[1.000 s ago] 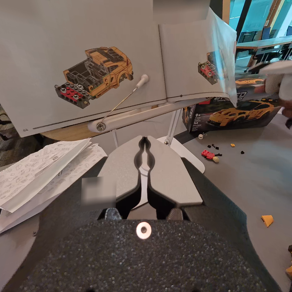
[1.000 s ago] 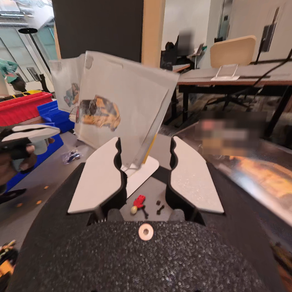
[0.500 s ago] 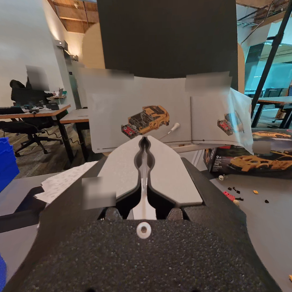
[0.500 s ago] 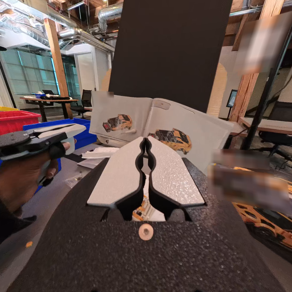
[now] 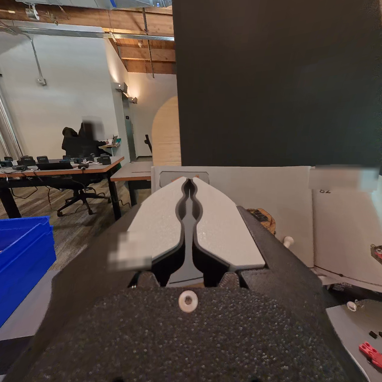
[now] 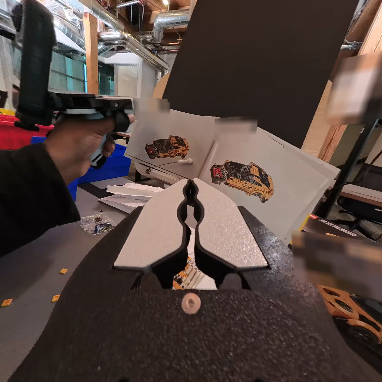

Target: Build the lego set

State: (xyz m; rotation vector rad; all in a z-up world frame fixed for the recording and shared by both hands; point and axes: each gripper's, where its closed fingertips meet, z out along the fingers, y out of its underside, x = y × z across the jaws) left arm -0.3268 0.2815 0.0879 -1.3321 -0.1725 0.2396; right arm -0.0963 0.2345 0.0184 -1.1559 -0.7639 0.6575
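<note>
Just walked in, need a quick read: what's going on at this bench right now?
A person holds a gripper in each hand in front of an open instruction booklet propped on a white stand. Both the left gripper and the right gripper are shut with nothing between the fingertips, raised above the grey table. Loose small orange pieces, a bag of parts, paper bags, the kit box and blue bins sit around.

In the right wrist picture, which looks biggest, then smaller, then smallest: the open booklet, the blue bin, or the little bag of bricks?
1. Open booklet, biggest.
2. Blue bin, though a hand hides part.
3. Little bag of bricks, smallest.
</note>
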